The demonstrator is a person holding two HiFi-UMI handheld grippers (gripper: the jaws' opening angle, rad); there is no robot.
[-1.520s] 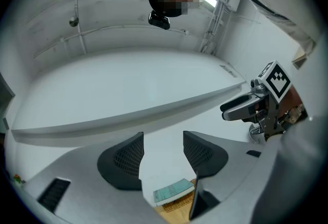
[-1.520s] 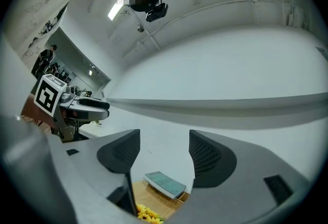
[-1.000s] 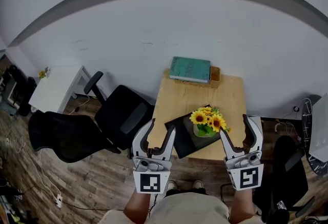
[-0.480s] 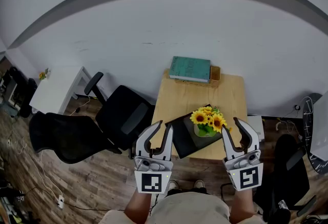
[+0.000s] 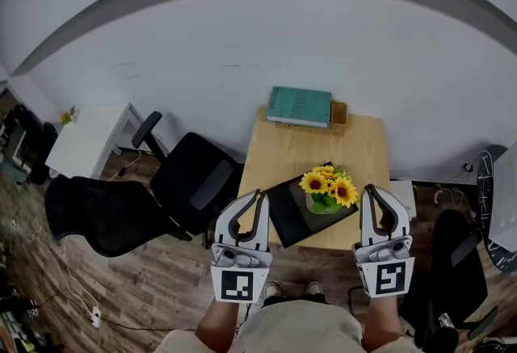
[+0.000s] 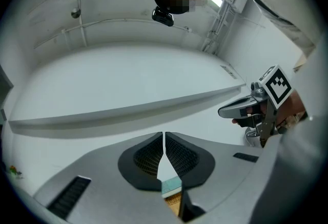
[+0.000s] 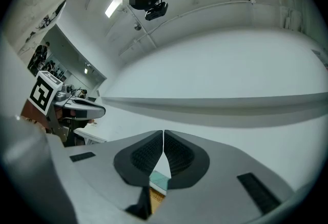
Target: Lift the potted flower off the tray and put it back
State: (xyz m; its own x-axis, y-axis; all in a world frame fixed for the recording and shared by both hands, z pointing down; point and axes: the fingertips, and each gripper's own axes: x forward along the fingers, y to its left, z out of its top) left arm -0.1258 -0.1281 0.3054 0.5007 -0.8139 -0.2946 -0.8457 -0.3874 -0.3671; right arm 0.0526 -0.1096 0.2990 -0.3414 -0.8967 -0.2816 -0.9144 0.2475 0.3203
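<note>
left claw [image 5: 257, 195]: grey-white, black ribbed pads [image 6: 146, 156] | right claw [image 5: 369, 191]: same, square-patterned marker cube [image 5: 391, 279] | trousers [image 5: 295, 333]: beige

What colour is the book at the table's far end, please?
The book is teal, clearest in the head view.

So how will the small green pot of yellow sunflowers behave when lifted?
Probably top-heavy: the yellow blooms spread wider than the small green pot, so it may tip if gripped off-centre. The pot looks smooth and rounded, so likely slippery. On the flat black tray, a sideways push would probably slide it.
</note>
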